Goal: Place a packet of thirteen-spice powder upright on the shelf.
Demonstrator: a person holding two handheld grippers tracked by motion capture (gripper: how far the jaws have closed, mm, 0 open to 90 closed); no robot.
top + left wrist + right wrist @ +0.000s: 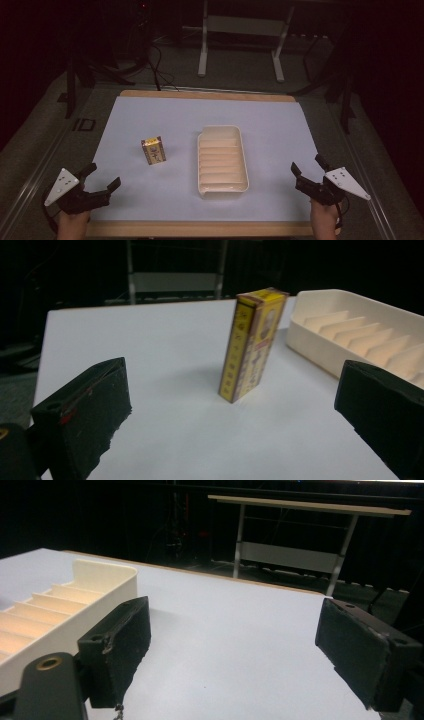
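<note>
High view, left to right: the left gripper [105, 176] rests at the table's near left corner, jaws spread with nothing between them. A small yellow box [153, 150] stands upright on the white table [165, 112], its print too small to read. Just right lies a cream ridged tray [223, 159], holding nothing. The right gripper [307, 165] is likewise released.

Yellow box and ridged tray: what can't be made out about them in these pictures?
- Yellow box: its print is too blurred to read in the left gripper view and too small in the high view; its far faces are turned away.
- Cream tray: cut off by the right edge in the left gripper view, by the left edge in the right gripper view.
</note>
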